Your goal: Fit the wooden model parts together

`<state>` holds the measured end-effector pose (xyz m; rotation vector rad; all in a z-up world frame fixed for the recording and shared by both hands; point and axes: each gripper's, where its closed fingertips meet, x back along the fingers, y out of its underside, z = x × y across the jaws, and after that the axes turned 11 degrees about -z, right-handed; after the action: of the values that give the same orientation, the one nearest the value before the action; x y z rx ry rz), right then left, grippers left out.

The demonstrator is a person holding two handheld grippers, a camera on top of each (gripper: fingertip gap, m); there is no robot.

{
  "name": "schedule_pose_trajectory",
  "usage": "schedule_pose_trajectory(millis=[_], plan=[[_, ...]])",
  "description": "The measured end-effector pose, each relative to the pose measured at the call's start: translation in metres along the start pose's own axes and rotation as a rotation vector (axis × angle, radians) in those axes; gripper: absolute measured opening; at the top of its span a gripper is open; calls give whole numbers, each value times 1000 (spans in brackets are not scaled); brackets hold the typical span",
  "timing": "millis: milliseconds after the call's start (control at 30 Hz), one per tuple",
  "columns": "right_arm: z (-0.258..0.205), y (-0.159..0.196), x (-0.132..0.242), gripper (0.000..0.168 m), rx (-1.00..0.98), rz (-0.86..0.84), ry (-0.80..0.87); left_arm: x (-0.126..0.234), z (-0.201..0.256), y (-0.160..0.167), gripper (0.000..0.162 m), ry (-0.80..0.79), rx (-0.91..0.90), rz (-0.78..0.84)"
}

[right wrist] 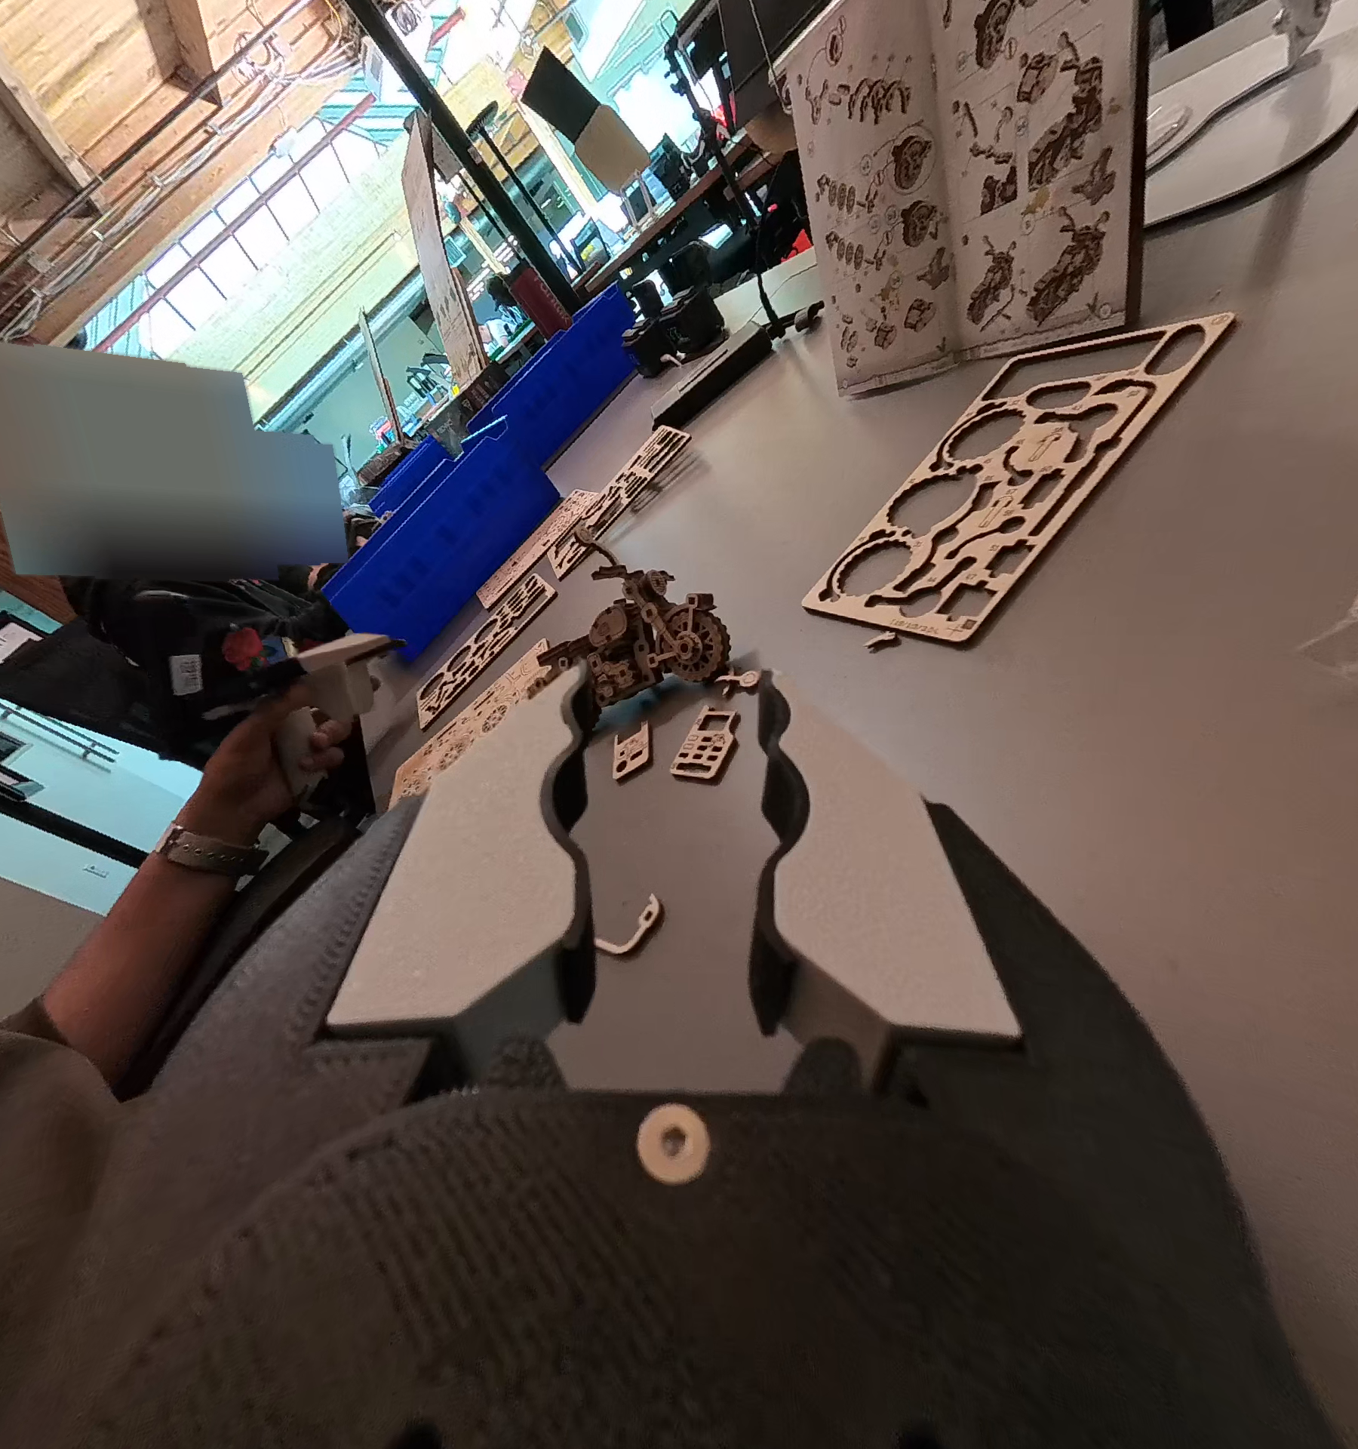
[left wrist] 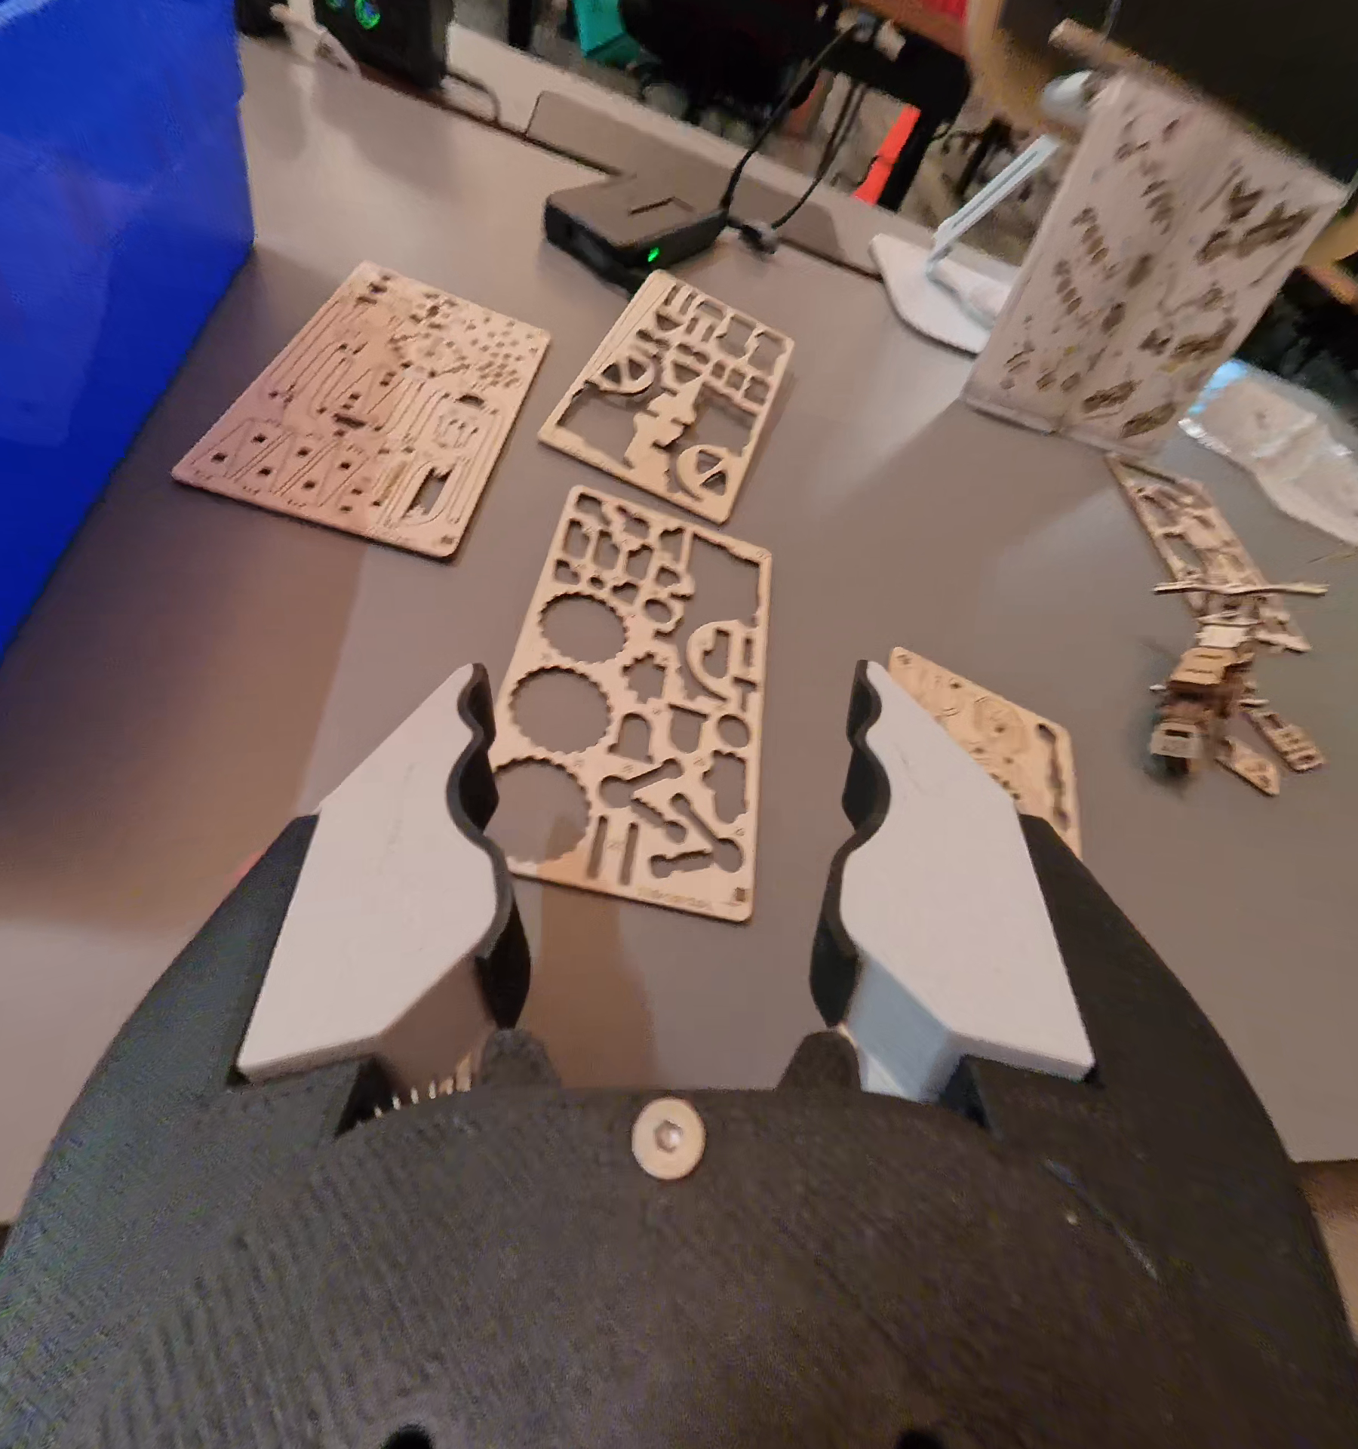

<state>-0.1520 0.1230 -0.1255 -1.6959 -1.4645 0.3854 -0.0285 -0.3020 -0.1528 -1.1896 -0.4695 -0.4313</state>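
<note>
Over the gray tabletop (left wrist: pixel 190 706) my left gripper (left wrist: pixel 672 690) is hanging wide and holding nothing, above a punched-out wooden sheet (left wrist: pixel 644 706). My right gripper (right wrist: pixel 672 706) is spread wide too (nothing in it), pointing at the little wooden motorcycle (right wrist: pixel 644 635), which is standing near two small flat pieces (right wrist: pixel 705 743) and a hook-shaped piece (right wrist: pixel 633 929).

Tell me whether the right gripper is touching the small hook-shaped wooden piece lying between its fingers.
Apart. The right wrist view shows the hook-shaped piece flat on the grey table, with bare tabletop visible on both sides between it and the open right gripper.
</note>
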Motion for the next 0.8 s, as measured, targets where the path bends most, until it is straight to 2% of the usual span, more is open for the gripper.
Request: schedule_pose_trajectory(millis=[133,200,300,467,600,667,800], plan=[[6,2,-2,40,27,-21,45,-1,53,-5,75,93,-139,29],[11,4,-4,40,55,-39,83,-9,90,-1,76,157,-216,20],[20,1,-11,41,93,-53,146,-21,150,4,69,309,-254,13],[23,-47,-30,61,98,70,206,-42,229,-3,59,462,-329,9],[56,-83,-54,62,194,23,397,-60,262,-25,52,460,-429,16],[76,-95,-62,61,197,8,457,-70,268,-30,51,452,-421,38],[104,-84,-72,58,221,-82,537,-83,258,-45,50,459,-310,138]])
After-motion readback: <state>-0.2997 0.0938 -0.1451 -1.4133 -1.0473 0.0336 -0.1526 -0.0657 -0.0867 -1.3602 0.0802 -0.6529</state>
